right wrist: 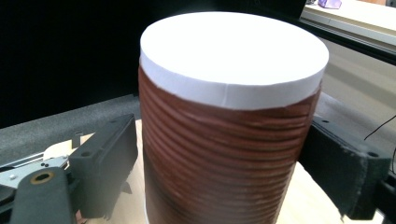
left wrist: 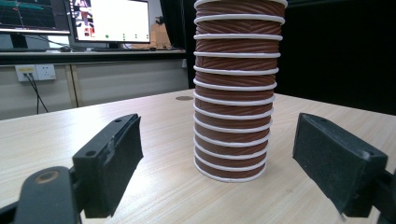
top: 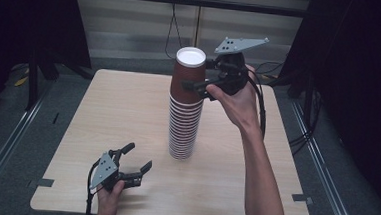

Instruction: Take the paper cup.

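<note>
Towering cup stack (top: 186, 107), pale table (top: 103, 112), dark room.

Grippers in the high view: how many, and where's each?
2. The left gripper rests near the table's front edge, clear of the cup stack; the right gripper flanks the top cup.

Tall stack of ribbed brown paper cups (top: 186, 107) stands upside down mid light wooden table (top: 113, 113); left gripper (top: 137, 162) near front-left; right gripper (top: 192, 85) astride topmost cup.
</note>
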Tool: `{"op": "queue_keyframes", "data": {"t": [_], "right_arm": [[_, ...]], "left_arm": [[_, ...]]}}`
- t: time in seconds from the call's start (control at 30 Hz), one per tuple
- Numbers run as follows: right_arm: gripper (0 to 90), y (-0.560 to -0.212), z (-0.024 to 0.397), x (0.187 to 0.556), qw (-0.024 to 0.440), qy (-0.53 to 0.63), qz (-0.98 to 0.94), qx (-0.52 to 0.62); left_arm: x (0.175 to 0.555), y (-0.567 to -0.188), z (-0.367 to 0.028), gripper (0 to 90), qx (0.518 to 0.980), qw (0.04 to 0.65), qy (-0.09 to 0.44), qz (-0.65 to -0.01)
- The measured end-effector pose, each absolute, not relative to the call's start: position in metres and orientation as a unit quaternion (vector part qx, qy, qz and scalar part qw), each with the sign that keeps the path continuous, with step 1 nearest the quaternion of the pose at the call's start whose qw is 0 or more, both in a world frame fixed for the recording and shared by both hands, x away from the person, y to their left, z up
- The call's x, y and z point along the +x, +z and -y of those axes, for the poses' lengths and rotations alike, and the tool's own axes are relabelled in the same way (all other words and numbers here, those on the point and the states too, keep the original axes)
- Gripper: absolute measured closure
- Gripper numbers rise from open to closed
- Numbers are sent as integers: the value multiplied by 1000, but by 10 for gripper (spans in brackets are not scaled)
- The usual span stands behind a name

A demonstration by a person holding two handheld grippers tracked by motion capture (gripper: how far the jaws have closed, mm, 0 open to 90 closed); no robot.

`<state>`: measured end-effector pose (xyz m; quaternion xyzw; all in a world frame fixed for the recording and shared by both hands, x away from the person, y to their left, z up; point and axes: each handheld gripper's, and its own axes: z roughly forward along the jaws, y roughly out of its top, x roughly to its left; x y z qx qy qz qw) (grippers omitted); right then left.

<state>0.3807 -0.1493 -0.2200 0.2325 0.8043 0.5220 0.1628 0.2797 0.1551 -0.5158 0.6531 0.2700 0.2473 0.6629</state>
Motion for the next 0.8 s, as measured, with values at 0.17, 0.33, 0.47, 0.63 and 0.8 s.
{"op": "queue_keyframes", "data": {"t": [0.17, 0.33, 0.47, 0.63, 0.8], "right_arm": [[141, -216, 145, 384, 165, 519, -807, 230], [175, -216, 142, 386, 162, 515, -808, 234], [185, -215, 143, 386, 164, 516, -808, 231], [190, -214, 143, 386, 163, 519, -807, 230], [191, -211, 146, 385, 164, 535, -796, 232]], "left_arm": [[280, -516, -155, 155, 653, 663, 247, -270], [280, -516, -155, 155, 653, 663, 247, -270], [280, -516, -155, 155, 653, 663, 247, -269], [280, -516, -155, 155, 653, 663, 247, -270], [280, -516, -155, 155, 653, 663, 247, -270]]}}
